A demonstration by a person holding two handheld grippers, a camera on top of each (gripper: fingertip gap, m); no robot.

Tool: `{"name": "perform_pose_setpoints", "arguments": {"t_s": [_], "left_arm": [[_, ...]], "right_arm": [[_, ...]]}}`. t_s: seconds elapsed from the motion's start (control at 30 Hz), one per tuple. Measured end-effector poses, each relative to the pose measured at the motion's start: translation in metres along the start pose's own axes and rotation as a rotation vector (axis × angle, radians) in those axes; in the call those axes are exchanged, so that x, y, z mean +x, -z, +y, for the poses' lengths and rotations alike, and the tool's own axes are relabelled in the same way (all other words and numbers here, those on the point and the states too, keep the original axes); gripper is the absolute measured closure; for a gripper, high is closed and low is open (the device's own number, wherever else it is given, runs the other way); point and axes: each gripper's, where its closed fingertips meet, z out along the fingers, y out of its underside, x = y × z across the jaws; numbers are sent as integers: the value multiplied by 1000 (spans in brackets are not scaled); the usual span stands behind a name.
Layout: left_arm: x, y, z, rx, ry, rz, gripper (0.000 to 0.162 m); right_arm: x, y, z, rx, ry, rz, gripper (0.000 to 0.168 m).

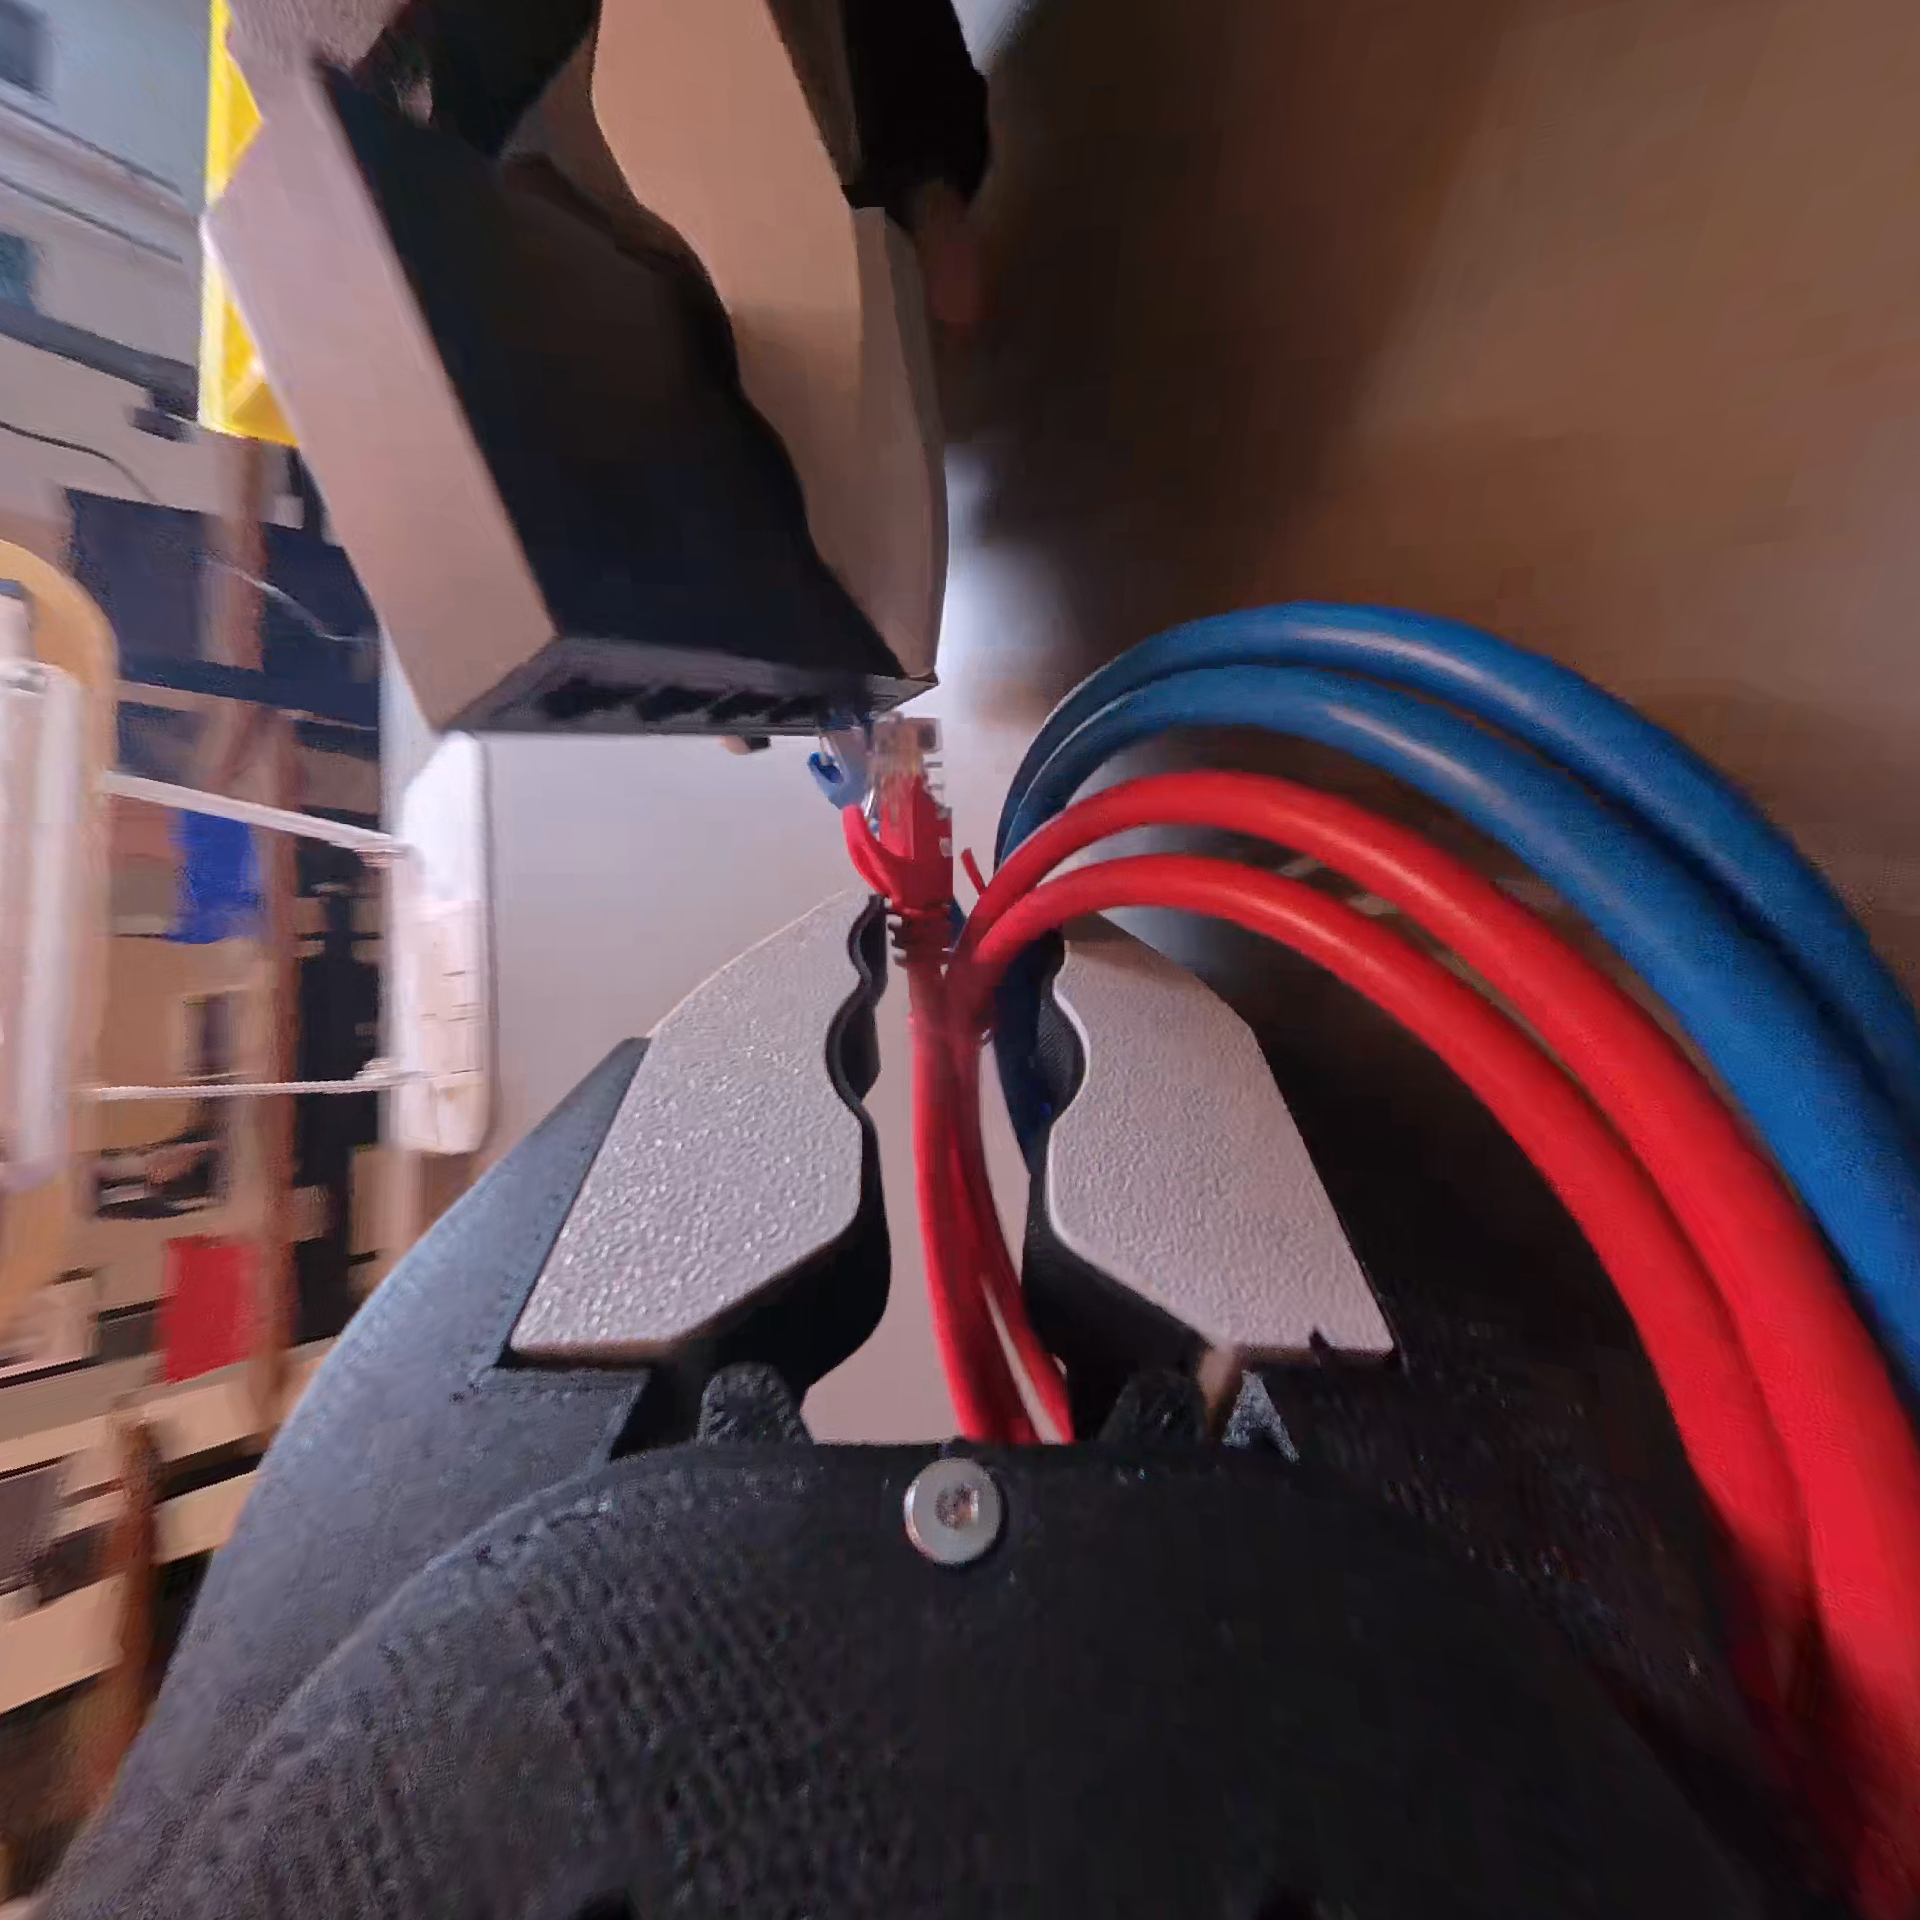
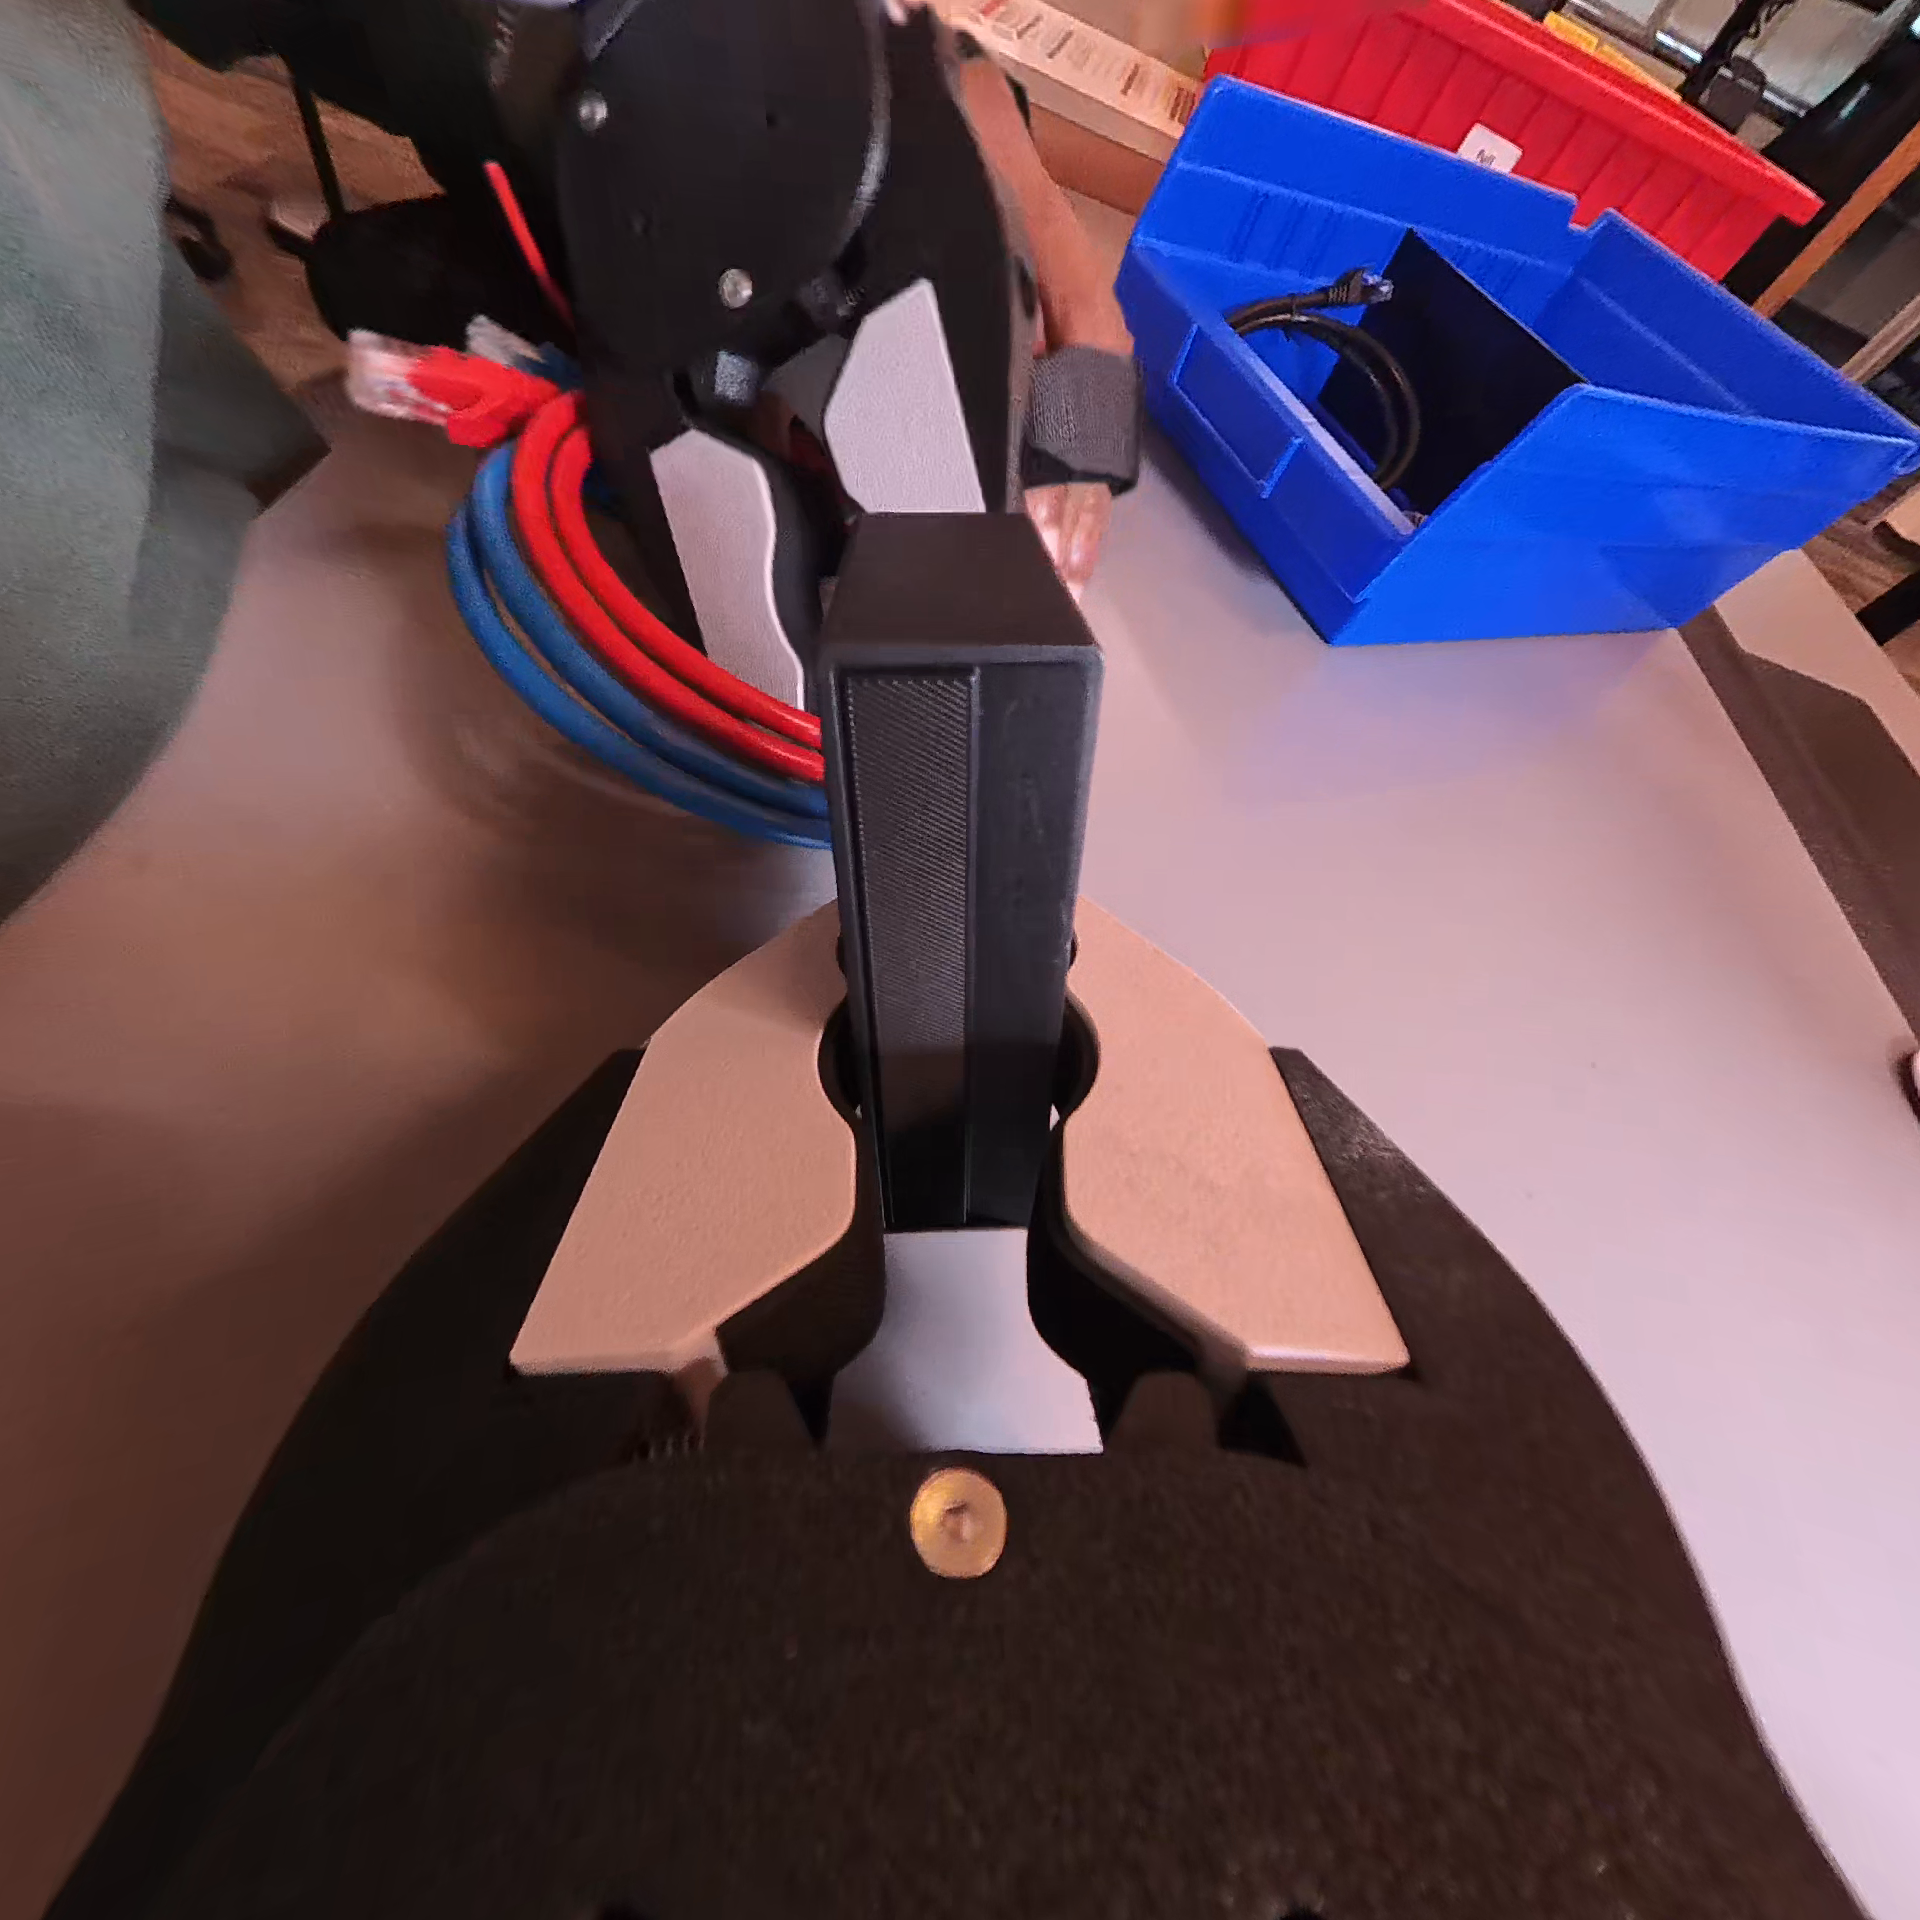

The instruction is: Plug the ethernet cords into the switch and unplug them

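The right tongs are clenched on the switch, a slim black box held on edge above the bench, roughly over its middle. In the left wrist view the port row of the switch faces the left tongs.

The left tongs grasp a bundle of coiled cords: the red cord and the blue cord loop out to one side, and their plugs stick forward past the fingertips. The red plug sits just beside the end corner of the port row, not yet inserted; the blue plug lies close behind it. Both views are motion-blurred, so the latch orientation of either plug cannot be told.

Step in hand, as judged: seating the first plug.

1. Keep the switch still; the right grip is near one end, so a push on the ports will tend to pivot the box. Press along its length, not across it.
2. Shift the red plug sideways until it faces one port squarely, not the case corner.
3. Only one plug can enter at a time; the neighbouring blue plug may foul the case edge.
4. Advance straight until the latch should catch.

A blue bin holding a black cable stands towards the far right corner of the bench, well apart.
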Motion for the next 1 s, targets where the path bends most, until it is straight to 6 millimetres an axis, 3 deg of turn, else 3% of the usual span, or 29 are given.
{"name": "perform_pose_setpoints", "arguments": {"t_s": [0.27,0.37,0.73,1.0], "left_arm": [[-3,26,-15,332,631,404,139],[-7,32,-8,391,762,480,139],[-13,23,-7,292,864,454,143],[6,16,-8,240,808,546,141]], "right_arm": [[-9,5,-4,36,24,-49,139],[-12,5,-3,32,56,-48,138],[-12,5,-4,39,55,-45,138],[-16,2,0,6,84,-61,138]]}}
